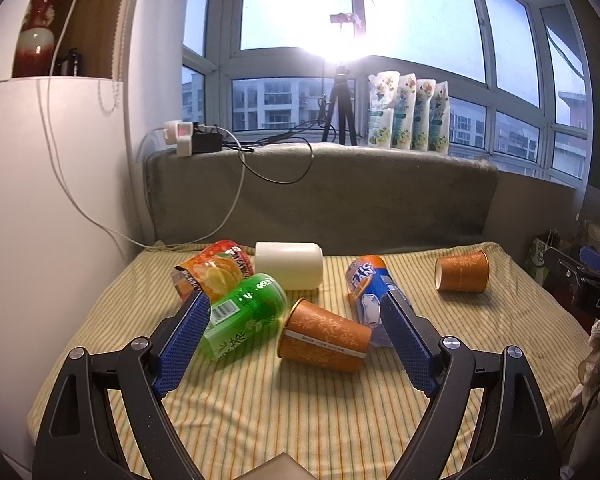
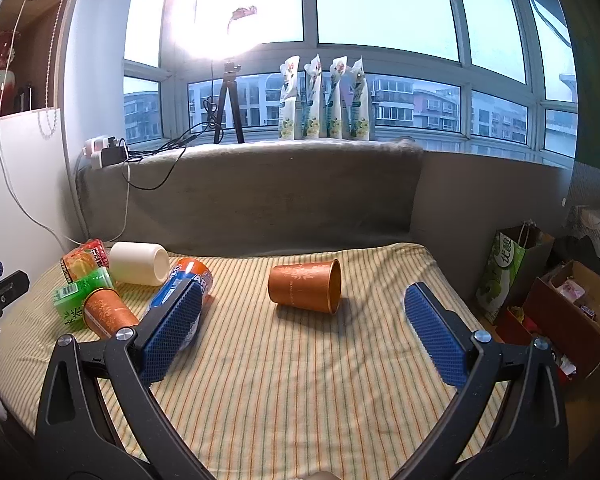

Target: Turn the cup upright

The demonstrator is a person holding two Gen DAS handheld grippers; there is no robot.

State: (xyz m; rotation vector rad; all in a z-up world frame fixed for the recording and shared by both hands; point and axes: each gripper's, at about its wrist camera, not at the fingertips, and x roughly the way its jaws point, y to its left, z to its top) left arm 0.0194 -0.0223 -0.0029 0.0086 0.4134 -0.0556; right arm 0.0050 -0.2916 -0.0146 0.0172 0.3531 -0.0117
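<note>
Both the left gripper (image 1: pixel 292 320) and right gripper (image 2: pixel 303 312) gape empty before 2 toppled orange paper cups (image 2: pixel 305 287), likely light and crushable, best pinched gently mid-wall.

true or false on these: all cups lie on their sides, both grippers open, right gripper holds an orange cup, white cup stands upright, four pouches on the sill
1. Every cup lies on its side. True.
2. The left gripper and right gripper are both open. True.
3. The right gripper holds the lone orange cup. False: the cup lies untouched on the striped cloth.
4. The white cup stands upright. False: it lies sideways.
5. Four pouches stand on the windowsill. True.
</note>
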